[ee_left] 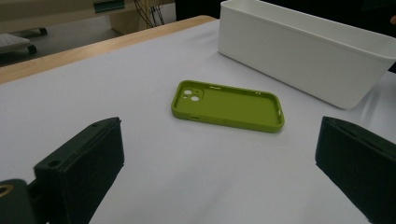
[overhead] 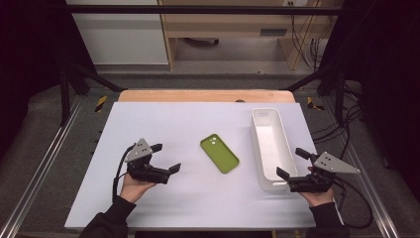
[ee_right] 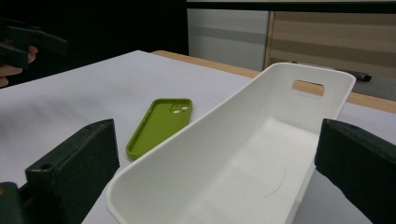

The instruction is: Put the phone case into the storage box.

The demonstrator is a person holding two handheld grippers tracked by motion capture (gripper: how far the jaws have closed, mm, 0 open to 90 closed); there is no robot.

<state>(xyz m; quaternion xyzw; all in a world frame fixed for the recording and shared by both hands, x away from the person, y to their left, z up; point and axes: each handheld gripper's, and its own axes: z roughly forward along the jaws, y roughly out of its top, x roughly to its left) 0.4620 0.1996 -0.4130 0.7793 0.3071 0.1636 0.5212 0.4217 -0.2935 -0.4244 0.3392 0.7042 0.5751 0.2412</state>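
Resting low over the left part of the white table, the left gripper is held in a person's left hand, its grey three-cornered plate facing up and its cable looping off the near side. Its jaws stand wide apart with nothing between them — in the left gripper view they rise at the two bottom corners, and the table between them is bare.

Further right, near the middle of the table, lies the green phone case. It lies flat with its hollow side up, the camera cut-outs at its far end, and it is turned a little askew to the table's edges. It is apart from both grippers; the left gripper view looks straight at it, with the case ahead of the jaws and not touched by them.

Right of the case, and clear of it, stands the long white bin, empty, with a handle slot in its far end wall.

At the near end of the bin sits the right gripper, held in the right hand. Its jaws are also spread wide, gripping nothing — in the right gripper view the bin's near end lies between them, though whether they touch it I cannot tell.
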